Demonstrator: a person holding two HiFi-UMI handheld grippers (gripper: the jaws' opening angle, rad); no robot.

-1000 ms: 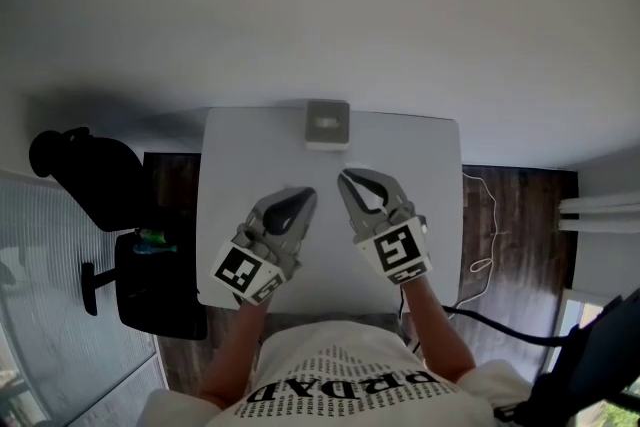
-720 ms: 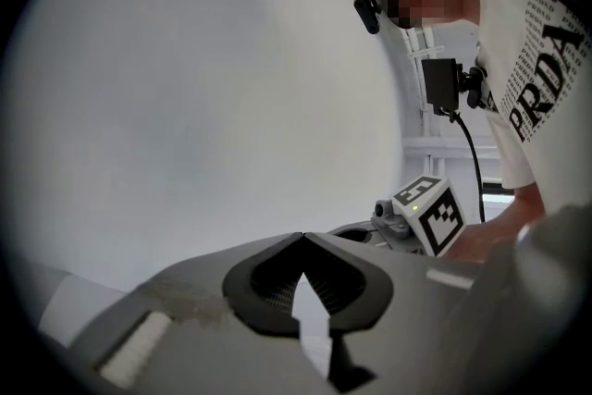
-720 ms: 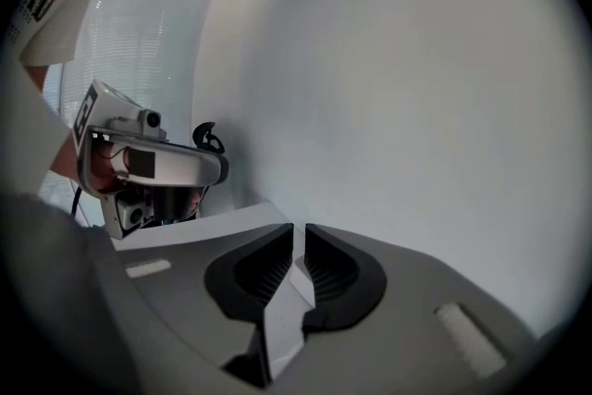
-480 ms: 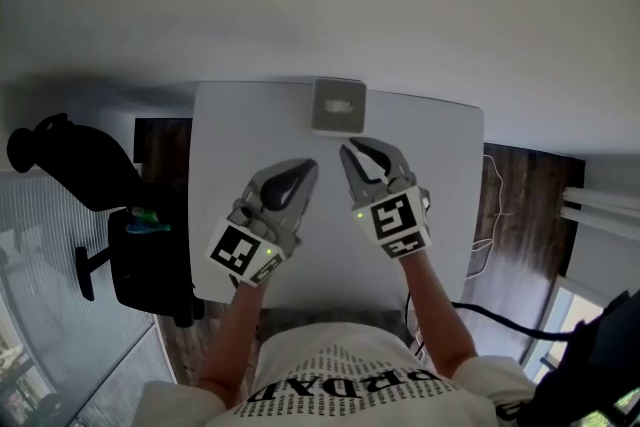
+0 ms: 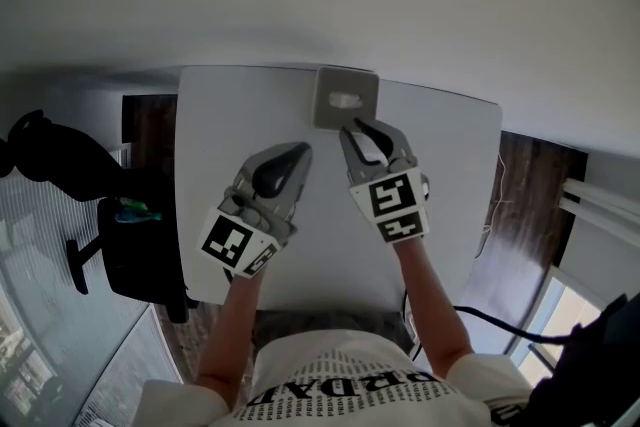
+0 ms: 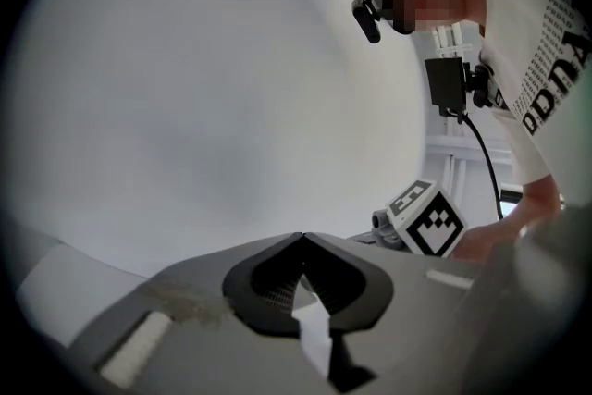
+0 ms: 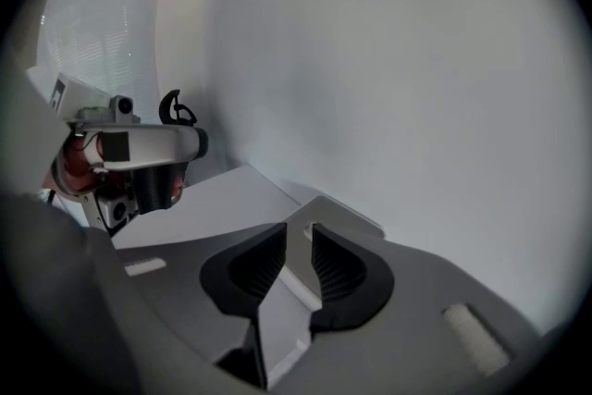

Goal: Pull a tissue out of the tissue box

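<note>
A flat grey tissue box (image 5: 346, 99) lies at the far edge of the white table (image 5: 220, 125), and a bit of white tissue (image 5: 345, 100) pokes from its top slot. My right gripper (image 5: 366, 132) is open, its tips just short of the box's near edge. In the right gripper view the box (image 7: 344, 216) lies straight ahead past the narrow gap of the right gripper (image 7: 298, 234). My left gripper (image 5: 298, 152) hangs shut and empty over the table's middle, to the left of and nearer than the box. In the left gripper view the left gripper (image 6: 302, 237) has its jaw tips touching.
A pale wall rises right behind the table. A black office chair (image 5: 55, 160) and a dark stool (image 5: 140, 250) stand on the wood floor to the left. A black cable (image 5: 500, 320) runs along the floor on the right.
My right gripper has moved forward to the tissue box's near edge, still open. The left gripper has stayed shut about mid-table. The head view has shifted.
</note>
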